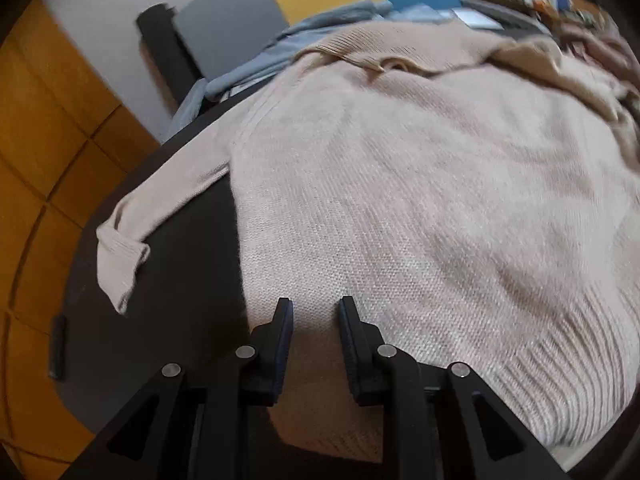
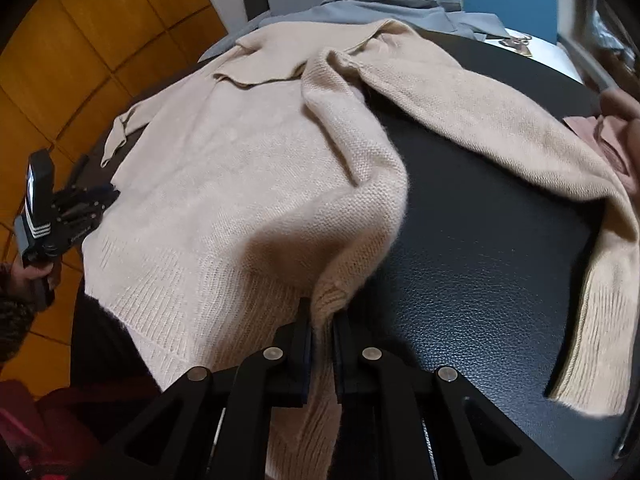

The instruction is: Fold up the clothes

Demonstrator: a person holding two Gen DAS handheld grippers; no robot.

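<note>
A beige knit sweater [image 1: 400,184] lies spread on a black round table [image 1: 180,280]. Its one sleeve [image 1: 132,236] lies out to the left. My left gripper [image 1: 316,306] is open and empty just above the sweater's lower left part. In the right wrist view the sweater [image 2: 224,184] has its right side lifted. My right gripper [image 2: 322,316] is shut on the sweater's ribbed hem corner. The other sleeve [image 2: 500,128] runs across the table [image 2: 480,280] to the right. The left gripper [image 2: 92,204] shows at the sweater's left edge.
Grey clothes [image 2: 380,4] lie at the table's far edge, with pink clothes [image 2: 608,136] at the right. Chairs with grey [image 1: 232,16], yellow and blue backs stand behind. A wooden floor [image 1: 48,120] lies to the left.
</note>
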